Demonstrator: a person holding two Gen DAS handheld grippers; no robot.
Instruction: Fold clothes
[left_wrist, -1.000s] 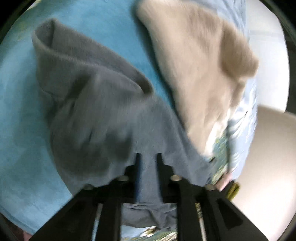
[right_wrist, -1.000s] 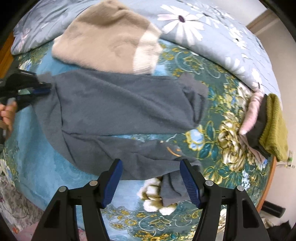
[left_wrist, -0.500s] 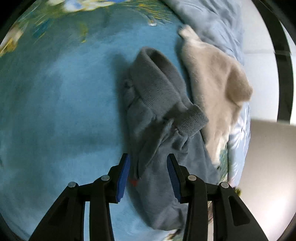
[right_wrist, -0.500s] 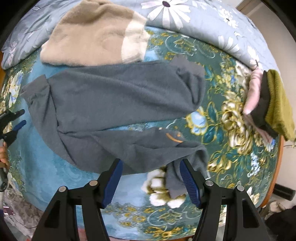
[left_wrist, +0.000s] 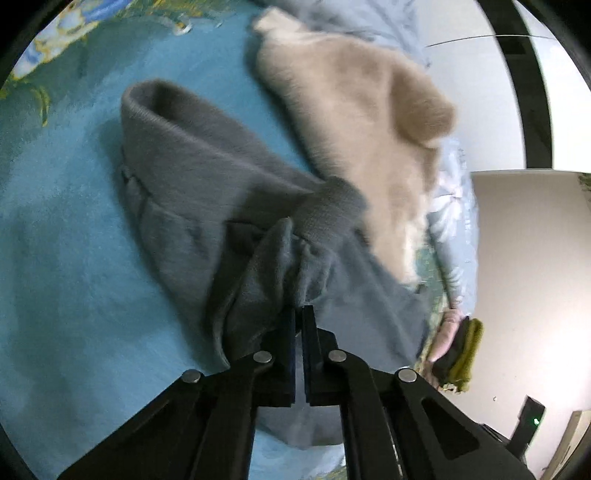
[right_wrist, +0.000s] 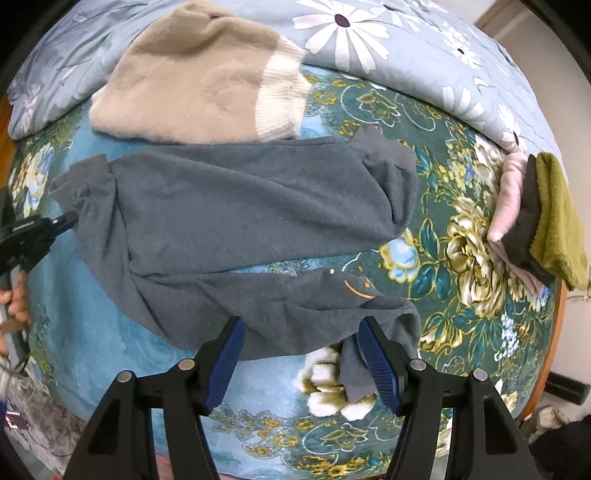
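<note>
The grey trousers (right_wrist: 236, 206) are spread across the bed just ahead of the right tongs (right_wrist: 299, 354), which are held wide with nothing between them. The cloth is judged soft, light and limp, best taken at a bunched edge; a fold near the waistband is pinched in the closed left tongs (left_wrist: 298, 314). A floral blanket (right_wrist: 436, 258) lies beneath, a beige sweater (right_wrist: 199, 77) beyond, and folded clothes (right_wrist: 535, 218) far right.

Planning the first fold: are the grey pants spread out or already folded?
Spread out. Grey pants lie full length, legs side by side; left gripper pinches the waistband.
</note>
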